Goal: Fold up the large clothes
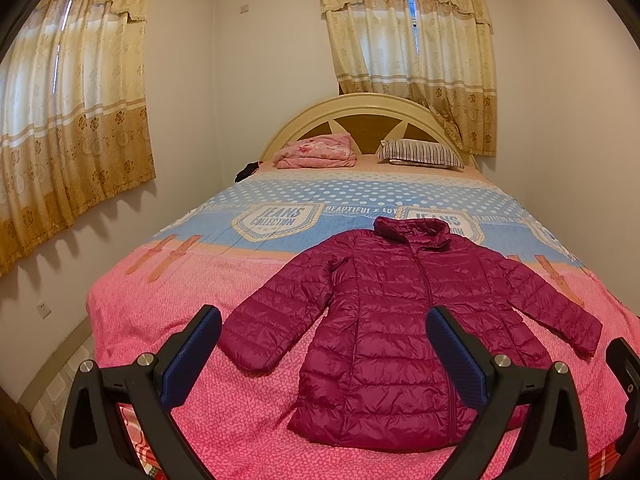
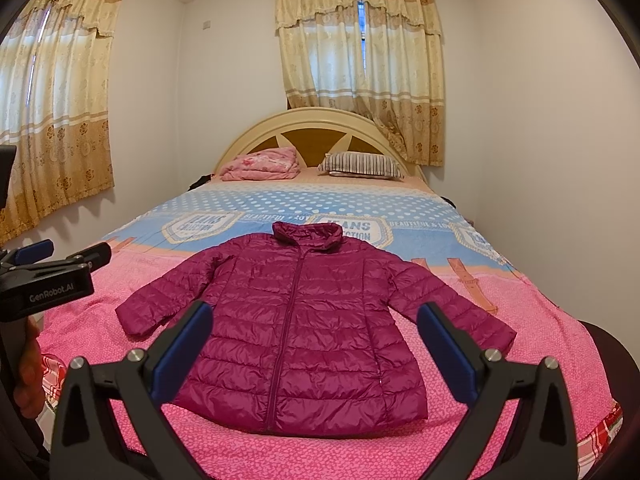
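A magenta quilted puffer jacket (image 1: 384,320) (image 2: 300,320) lies flat and zipped on the bed, collar toward the headboard, both sleeves spread outward. My left gripper (image 1: 324,332) hovers open above the bed's foot, over the jacket's left sleeve and hem, holding nothing. In the right wrist view my right gripper (image 2: 314,330) is open as well, above the jacket's lower body, touching nothing. The left gripper (image 2: 60,264) also shows at the left edge of the right wrist view, with a hand (image 2: 28,376) below it.
The bed's pink and blue cover (image 1: 192,320) (image 2: 500,340) spreads around the jacket. A folded pink blanket (image 1: 316,152) and a striped pillow (image 1: 420,154) lie by the headboard (image 1: 360,108). Curtained windows (image 1: 72,120) and walls close in on both sides.
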Motion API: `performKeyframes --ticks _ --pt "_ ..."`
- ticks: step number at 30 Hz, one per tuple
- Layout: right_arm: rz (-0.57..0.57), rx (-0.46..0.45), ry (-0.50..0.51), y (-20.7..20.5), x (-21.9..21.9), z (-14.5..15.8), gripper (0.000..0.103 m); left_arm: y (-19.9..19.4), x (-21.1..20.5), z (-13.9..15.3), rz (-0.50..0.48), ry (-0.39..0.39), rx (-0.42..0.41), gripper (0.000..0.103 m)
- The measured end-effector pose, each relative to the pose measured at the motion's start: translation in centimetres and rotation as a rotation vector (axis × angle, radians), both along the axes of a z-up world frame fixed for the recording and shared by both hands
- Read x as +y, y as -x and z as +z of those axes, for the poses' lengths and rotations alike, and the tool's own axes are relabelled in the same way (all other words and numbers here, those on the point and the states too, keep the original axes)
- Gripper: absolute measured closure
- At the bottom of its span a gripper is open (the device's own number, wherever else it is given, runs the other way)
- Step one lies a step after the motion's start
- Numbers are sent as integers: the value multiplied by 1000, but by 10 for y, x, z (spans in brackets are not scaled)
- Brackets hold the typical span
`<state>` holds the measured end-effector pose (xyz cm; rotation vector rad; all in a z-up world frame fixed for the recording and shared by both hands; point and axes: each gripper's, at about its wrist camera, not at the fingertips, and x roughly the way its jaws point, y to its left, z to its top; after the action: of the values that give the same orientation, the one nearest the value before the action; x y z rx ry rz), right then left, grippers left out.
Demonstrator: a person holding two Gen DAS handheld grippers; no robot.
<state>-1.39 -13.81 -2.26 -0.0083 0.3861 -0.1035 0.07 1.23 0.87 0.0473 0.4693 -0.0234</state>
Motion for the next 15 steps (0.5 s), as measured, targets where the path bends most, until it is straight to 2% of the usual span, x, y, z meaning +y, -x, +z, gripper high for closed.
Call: performKeyframes --ticks 15 --pt "2 1 -3 -1 0 0 0 -1 1 -2 -1 2 1 1"
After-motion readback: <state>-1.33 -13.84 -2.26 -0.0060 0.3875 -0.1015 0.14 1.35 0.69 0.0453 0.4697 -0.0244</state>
